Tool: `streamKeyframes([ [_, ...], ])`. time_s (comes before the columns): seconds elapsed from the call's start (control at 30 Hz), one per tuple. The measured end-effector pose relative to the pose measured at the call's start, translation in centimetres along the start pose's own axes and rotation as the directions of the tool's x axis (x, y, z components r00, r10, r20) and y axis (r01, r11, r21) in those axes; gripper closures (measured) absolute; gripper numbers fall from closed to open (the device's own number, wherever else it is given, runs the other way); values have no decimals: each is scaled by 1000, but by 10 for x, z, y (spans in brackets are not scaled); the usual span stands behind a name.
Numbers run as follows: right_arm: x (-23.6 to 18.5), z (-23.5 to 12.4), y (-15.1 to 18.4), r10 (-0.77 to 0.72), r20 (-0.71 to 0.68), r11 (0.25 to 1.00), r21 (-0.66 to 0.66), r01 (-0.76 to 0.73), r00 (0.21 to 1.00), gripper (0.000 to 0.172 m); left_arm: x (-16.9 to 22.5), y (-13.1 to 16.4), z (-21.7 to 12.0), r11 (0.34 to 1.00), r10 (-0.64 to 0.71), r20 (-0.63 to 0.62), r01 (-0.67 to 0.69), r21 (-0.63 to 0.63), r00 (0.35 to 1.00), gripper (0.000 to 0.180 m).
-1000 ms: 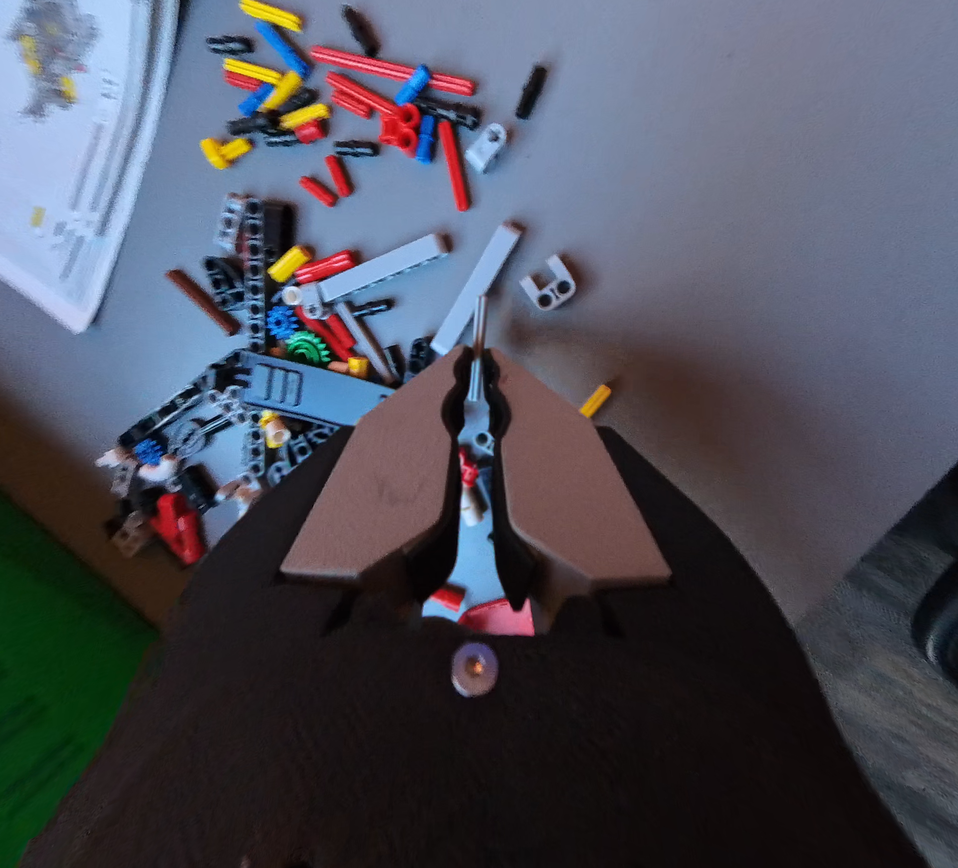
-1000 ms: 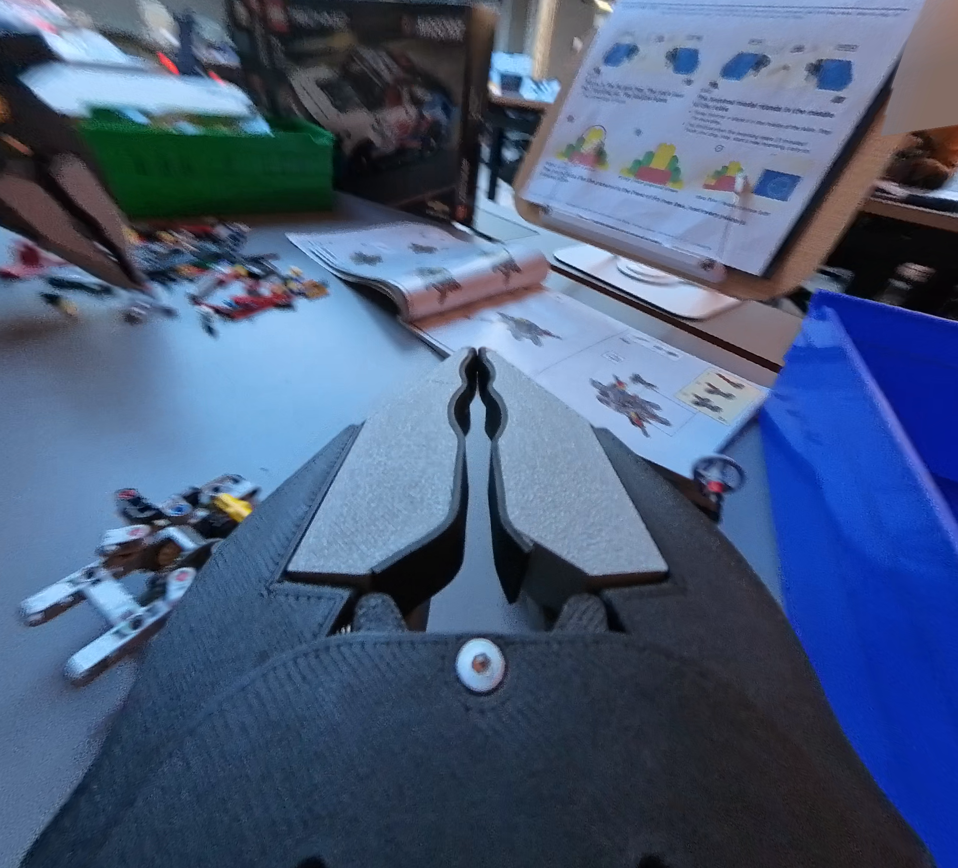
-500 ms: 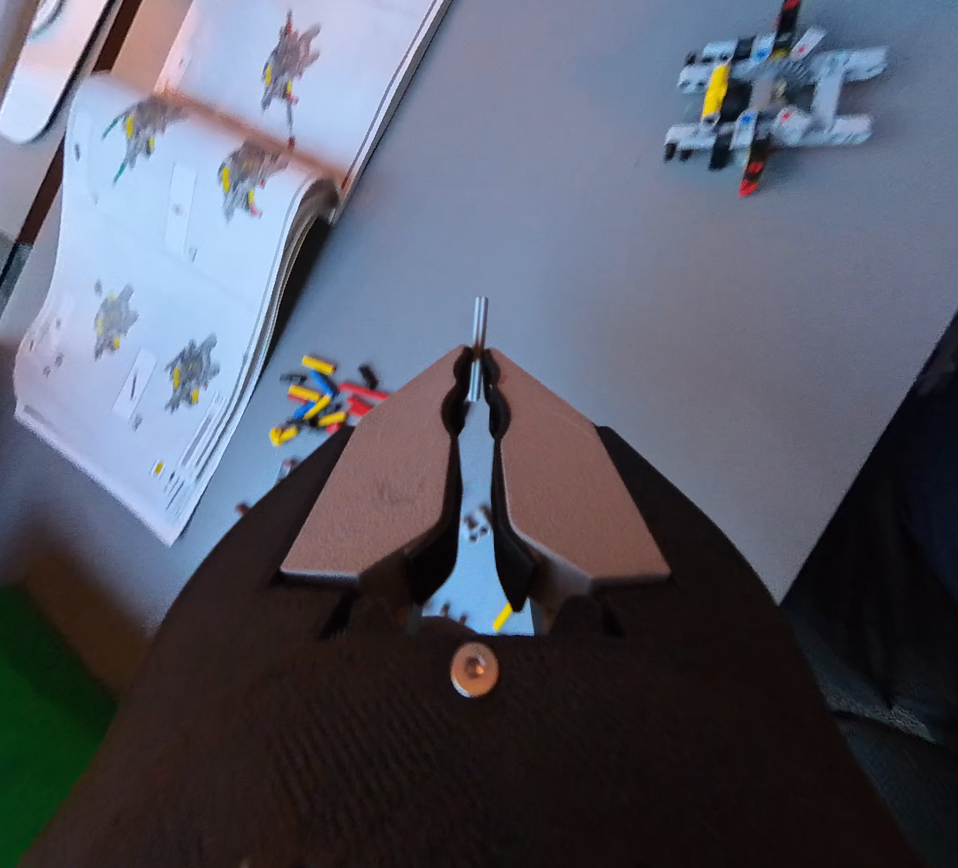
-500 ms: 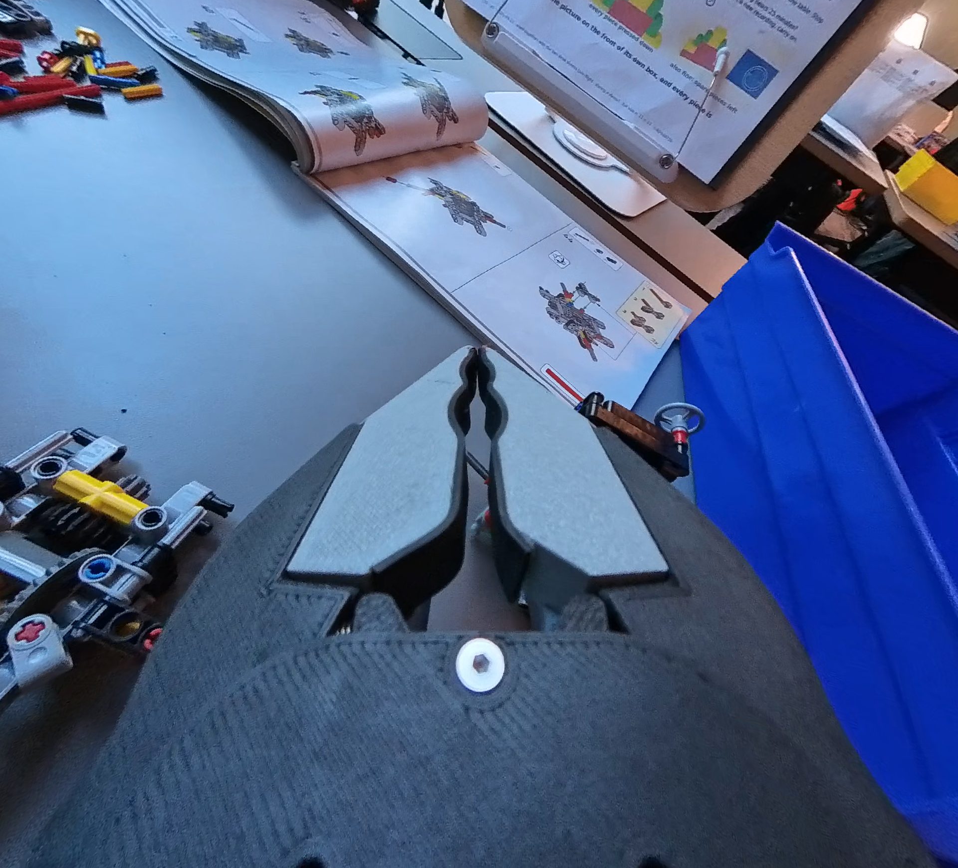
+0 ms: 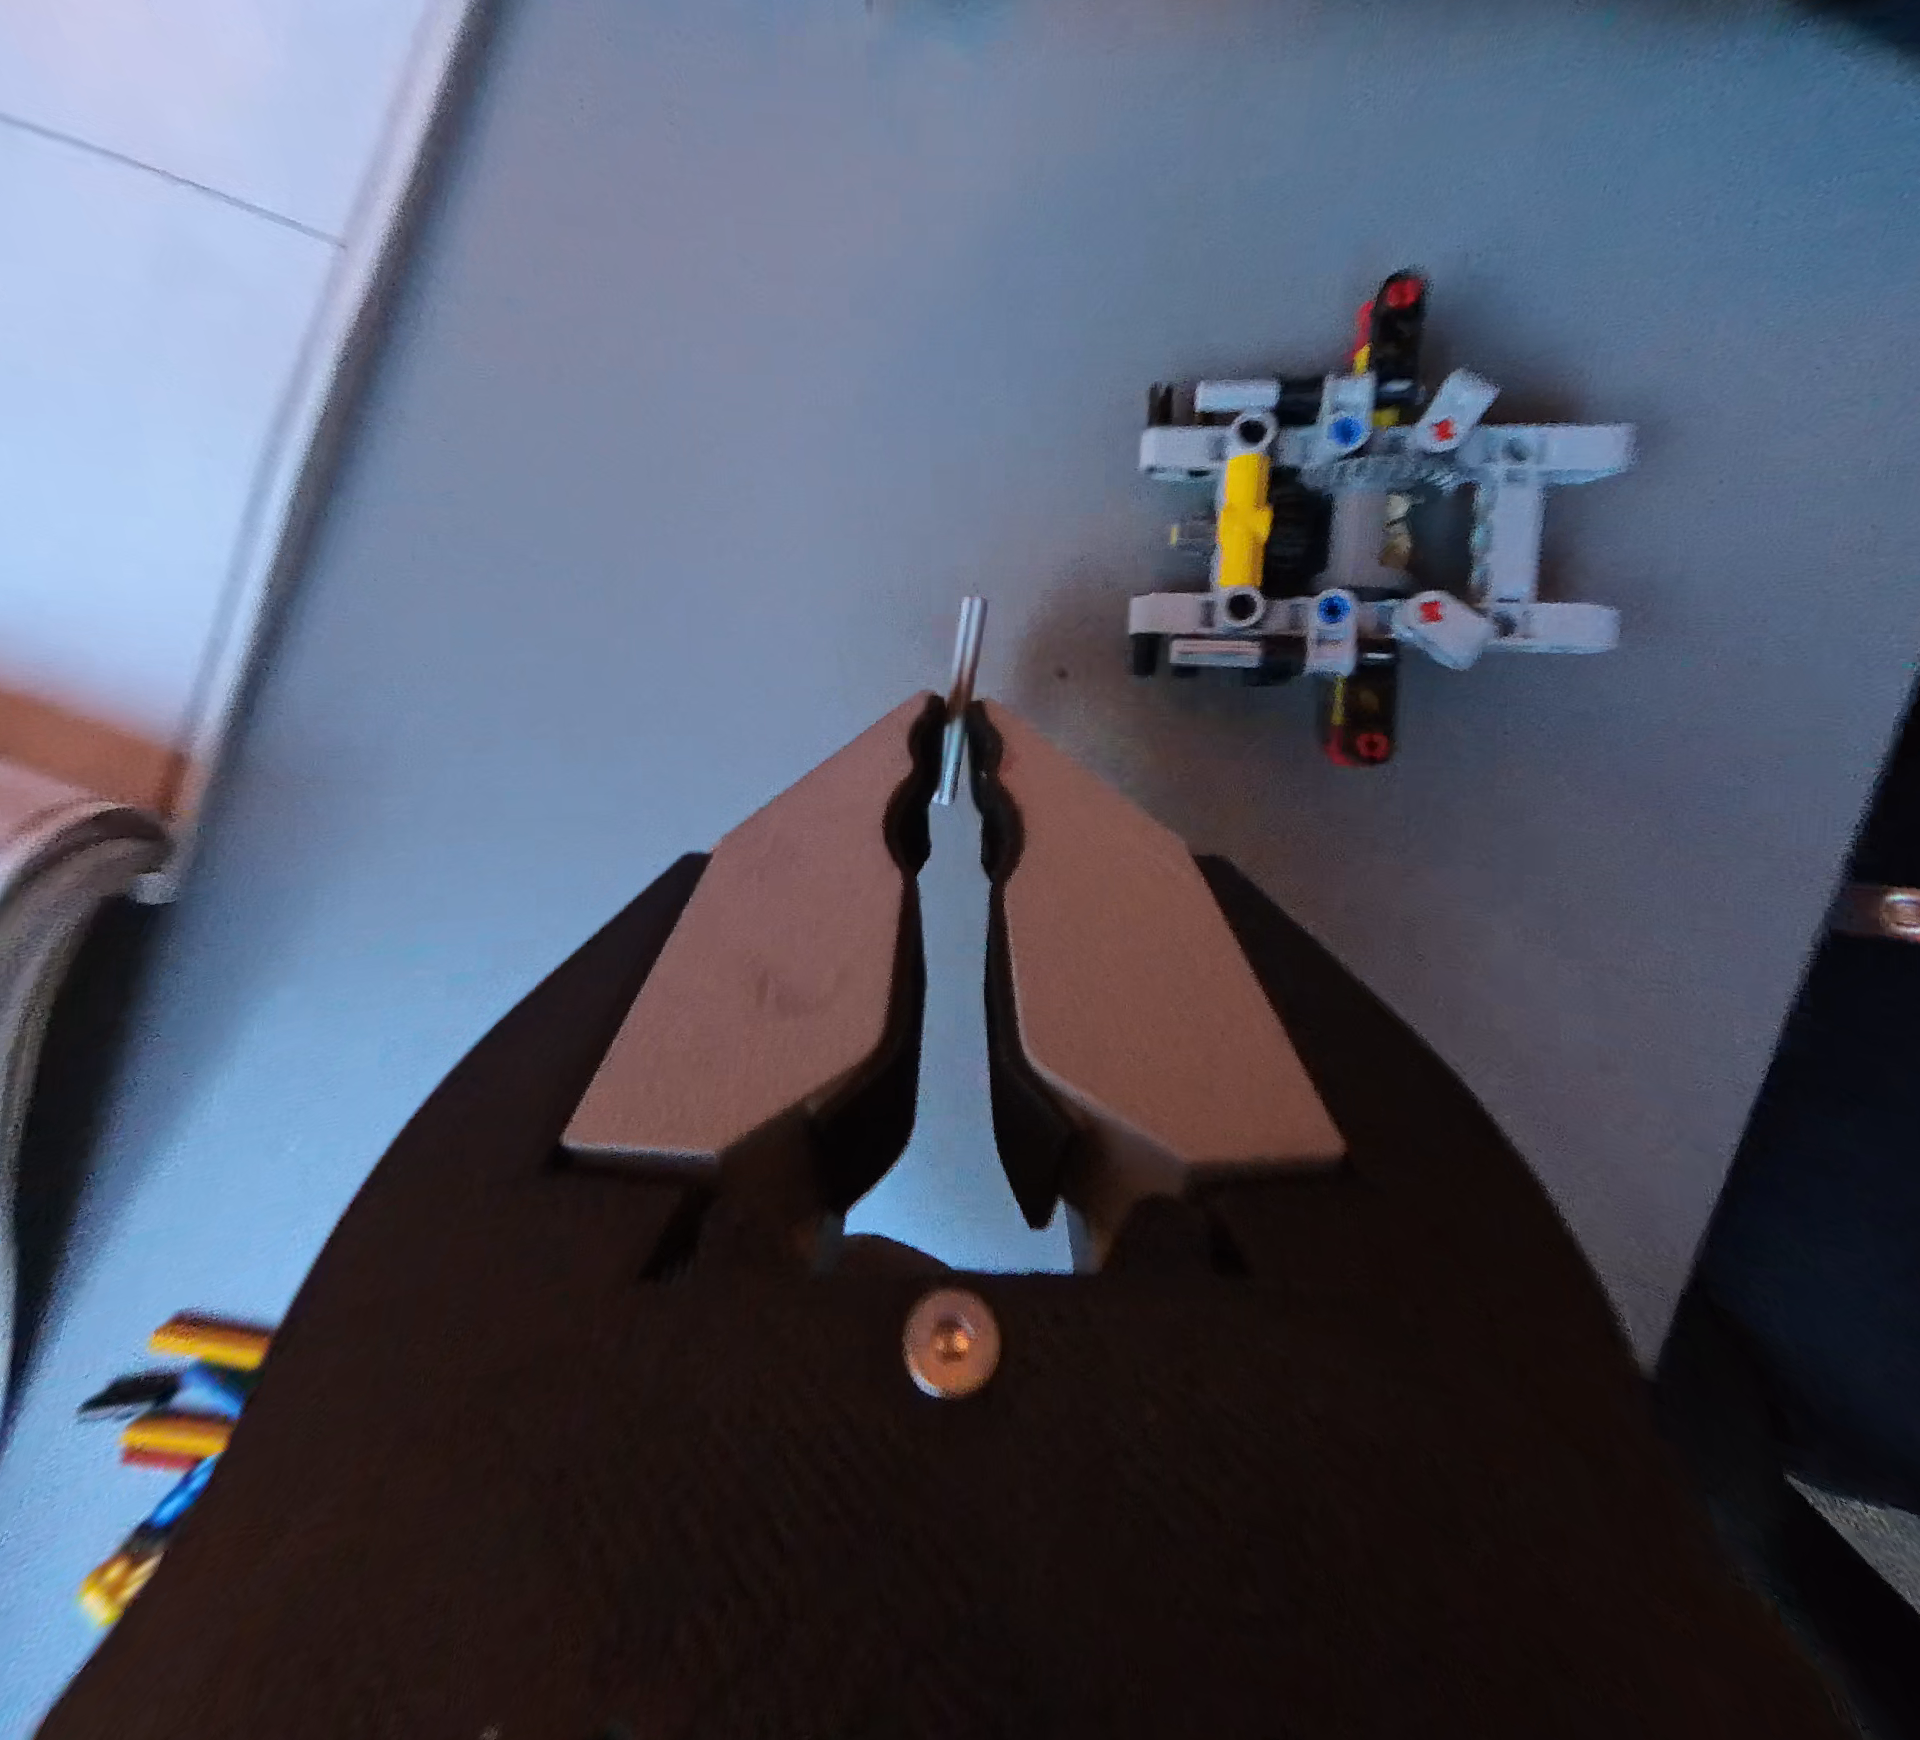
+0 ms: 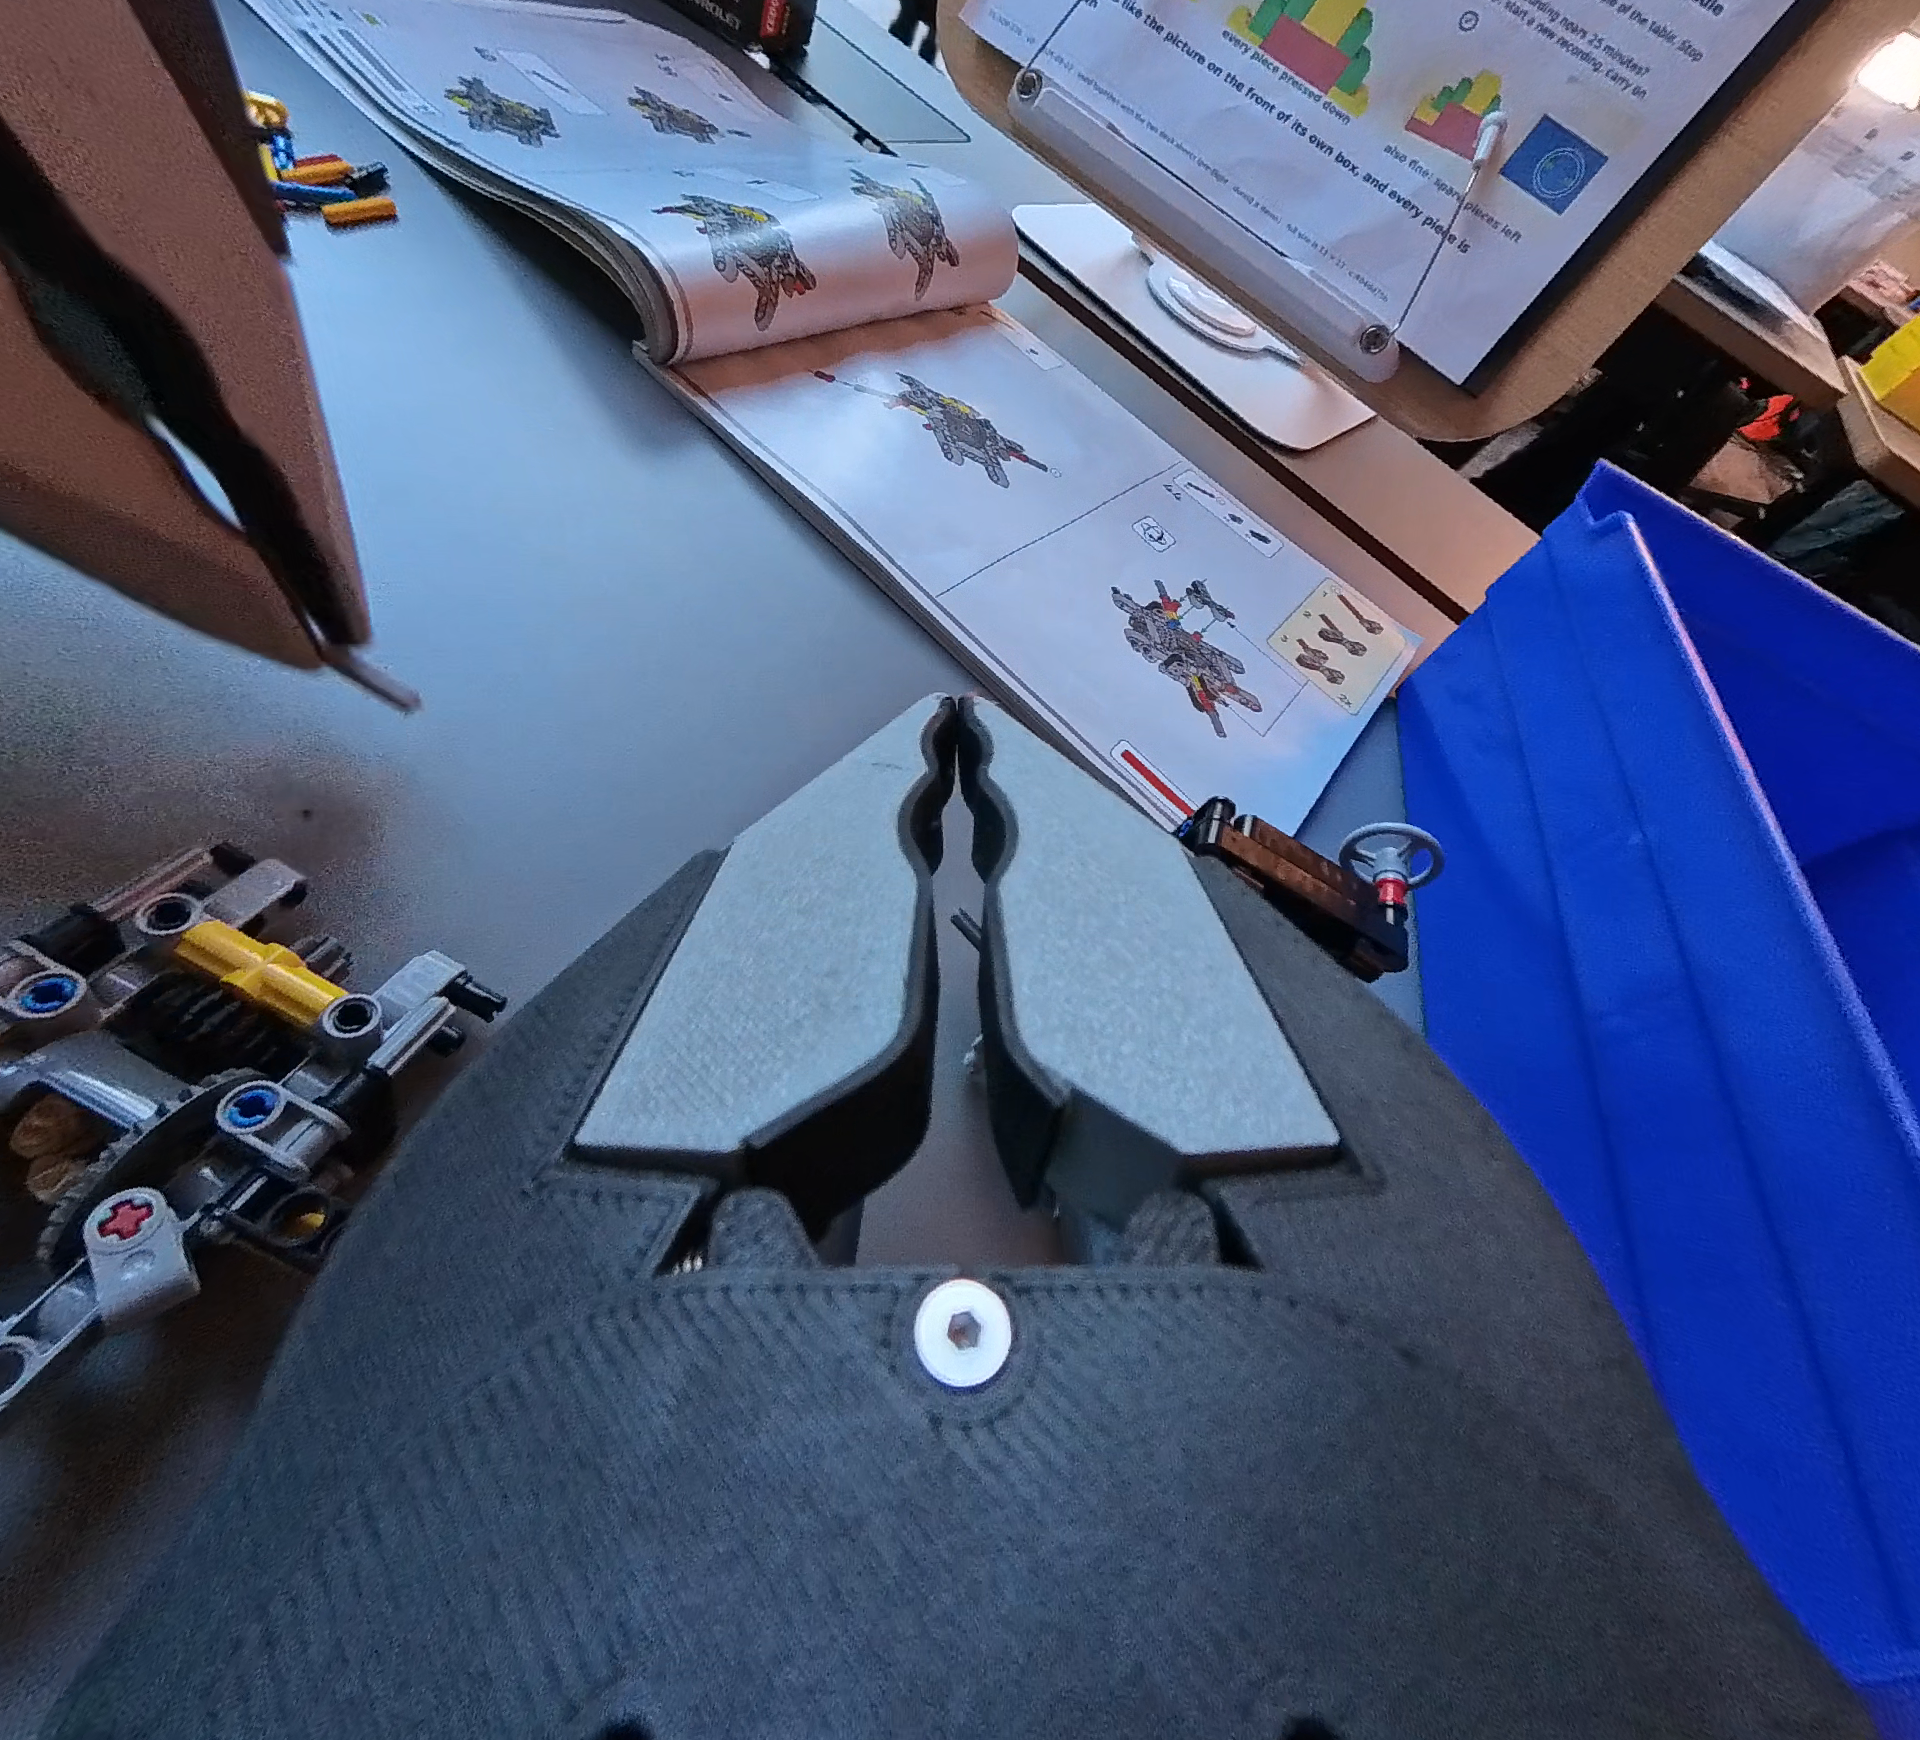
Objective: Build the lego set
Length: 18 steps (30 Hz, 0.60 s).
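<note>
Grey tabletop (image 5: 727,340) was seen under both tongs, with an open booklet (image 6: 935,443) and a blue bin (image 6: 1662,859) at its far side. The left tongs (image 5: 958,705) were closed on a thin grey axle (image 5: 966,651), pinched at the very tips; the axle's long axis ran forward along the fingers, most of its length projecting beyond them. A part-built model (image 5: 1371,527) of grey beams with a yellow piece lay ahead and to the right of these tips, near but apart from the axle. Loose pins (image 5: 177,1399) were seen behind and to the left.

The right tongs (image 6: 956,703) were closed with the tips met and nothing seen between them. The model (image 6: 208,1046) lay just to their left, close beside the body. The left tongs (image 6: 343,651) were seen above the model, the axle (image 6: 374,682) pointing downward and to the right. A small brown assembly with a grey wheel (image 6: 1340,880) lay just right of the right tongs, against the bin. Of the two, the left tongs' tips were judged nearer the model.
</note>
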State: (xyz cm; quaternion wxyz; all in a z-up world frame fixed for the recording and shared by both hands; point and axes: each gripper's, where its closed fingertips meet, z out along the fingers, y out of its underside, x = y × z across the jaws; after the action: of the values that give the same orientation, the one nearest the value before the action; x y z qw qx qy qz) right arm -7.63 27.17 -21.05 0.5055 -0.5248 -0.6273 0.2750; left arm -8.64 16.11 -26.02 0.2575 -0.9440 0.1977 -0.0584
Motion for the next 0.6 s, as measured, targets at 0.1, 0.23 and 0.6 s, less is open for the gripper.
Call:
streamKeyframes([
  [0.1,1,-1,-1,16,10,1000,12,-16,1000,172,4,3,10,1000,-10,-30,11,17,1000,175],
  [0.23,1,-1,0,39,26,999,14,-39,999,172,-4,3,-15,996,-54,-23,55,65,998,163],
  [0.6,-3,0,0,92,83,995,22,-95,992,172,-122,143,-169,911,-404,309,407,59,861,164],
])
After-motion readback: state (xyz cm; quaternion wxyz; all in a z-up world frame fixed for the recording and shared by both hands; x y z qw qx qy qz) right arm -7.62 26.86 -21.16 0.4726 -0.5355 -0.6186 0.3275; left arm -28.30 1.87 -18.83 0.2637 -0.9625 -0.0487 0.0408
